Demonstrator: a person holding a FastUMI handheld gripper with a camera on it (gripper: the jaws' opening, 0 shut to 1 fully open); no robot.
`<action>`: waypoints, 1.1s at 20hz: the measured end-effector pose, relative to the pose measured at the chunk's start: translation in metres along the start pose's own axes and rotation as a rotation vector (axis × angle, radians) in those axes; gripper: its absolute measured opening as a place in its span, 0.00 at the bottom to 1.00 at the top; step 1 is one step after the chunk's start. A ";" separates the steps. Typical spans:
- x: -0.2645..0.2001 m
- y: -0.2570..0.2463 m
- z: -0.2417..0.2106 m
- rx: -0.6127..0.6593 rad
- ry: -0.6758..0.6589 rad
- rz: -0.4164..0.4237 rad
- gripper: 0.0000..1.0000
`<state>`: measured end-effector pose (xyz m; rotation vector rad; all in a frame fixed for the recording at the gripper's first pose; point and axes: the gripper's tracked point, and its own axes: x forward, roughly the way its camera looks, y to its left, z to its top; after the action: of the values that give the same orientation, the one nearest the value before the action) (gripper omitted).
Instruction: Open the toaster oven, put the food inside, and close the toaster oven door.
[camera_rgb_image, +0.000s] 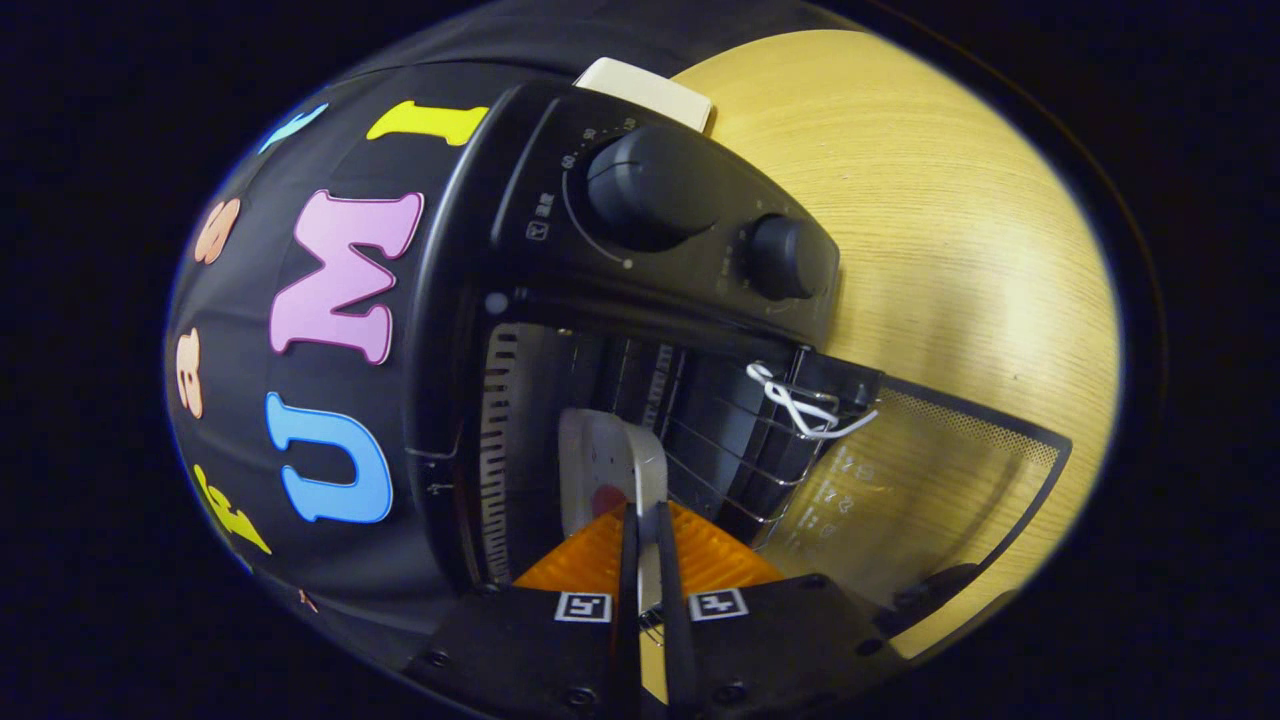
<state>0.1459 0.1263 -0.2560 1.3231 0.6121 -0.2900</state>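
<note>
The view is rolled on its side. The black toaster oven stands on the wooden table with its glass door swung fully open and lying flat. My gripper is shut on the rim of a white plate, which I see edge-on. The plate reaches into the oven's mouth, above the wire rack. A small red piece of food shows on the plate just ahead of the fingers; the rest of the plate's face is hidden.
Two dark knobs sit on the oven's control panel beside the opening. A white tie hangs at the rack's corner by the door hinge. The light wooden table spreads beyond the door. A beige object lies behind the oven.
</note>
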 end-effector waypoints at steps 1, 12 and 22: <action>-0.006 0.001 -0.005 -0.008 0.003 0.006 0.15; -0.058 -0.010 -0.026 -0.189 0.094 0.017 0.98; -0.119 -0.042 -0.068 -0.653 0.266 0.052 0.98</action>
<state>0.0099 0.1646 -0.2309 0.7451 0.8090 0.1318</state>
